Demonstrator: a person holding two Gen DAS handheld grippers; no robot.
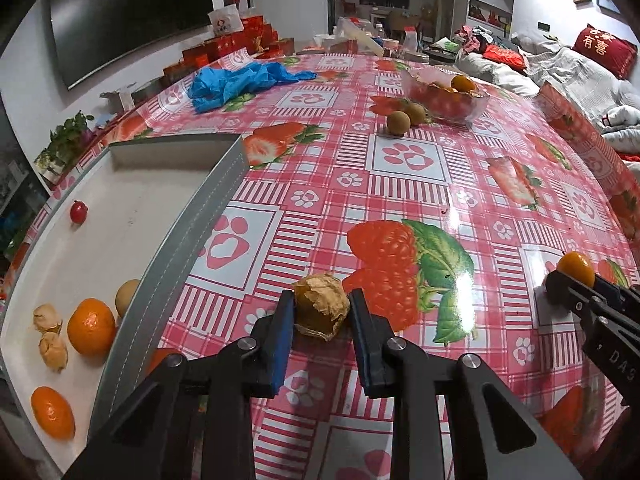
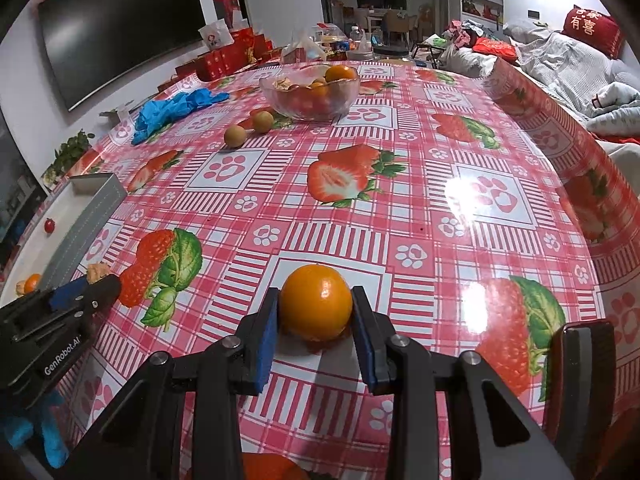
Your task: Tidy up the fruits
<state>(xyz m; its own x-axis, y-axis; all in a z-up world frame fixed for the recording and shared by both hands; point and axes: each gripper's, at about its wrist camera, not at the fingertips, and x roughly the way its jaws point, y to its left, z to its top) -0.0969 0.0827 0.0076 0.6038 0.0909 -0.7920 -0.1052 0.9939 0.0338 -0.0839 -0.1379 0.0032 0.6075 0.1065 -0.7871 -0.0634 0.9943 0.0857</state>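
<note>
1. Left gripper [image 1: 322, 316] – pads pinching a husked berry [image 1: 321, 306], papery brown shell, low over the tablecloth [image 1: 408, 184]; also visible at the left edge of the right wrist view [image 2: 90, 282].
2. Right gripper [image 2: 316, 312] – pads pressed on both sides of a small orange [image 2: 316, 300] sitting on a paw-print square of the cloth; glimpsed at the right edge of the left wrist view [image 1: 574, 280], orange showing above the fingertips.
3. Grey tray [image 1: 192, 216] just left of the held berry, on the table's left side.
4. Inside the tray: cherry tomato [image 1: 79, 212] alone near the far wall; nearer the camera, two husks [image 1: 50, 336] touching each other, a mandarin [image 1: 91, 327] just beside them, a tan round fruit [image 1: 127, 297] against the tray's right wall, a second mandarin [image 1: 53, 412] nearest.
5. Glass bowl [image 2: 276, 94] at the far side of the table, holding orange and red fruit and a husk.
6. Two longans [image 2: 248, 130] on the cloth just left of the bowl, near each other, outside it.
7. Blue gloves [image 1: 236, 82] crumpled further left, well apart from the bowl.
8. Beyond the table: dark TV [image 1: 128, 12] on the left wall, red boxes [image 1: 240, 42] below it, a red cushion [image 1: 604, 50] on a cluttered sofa at right.
</note>
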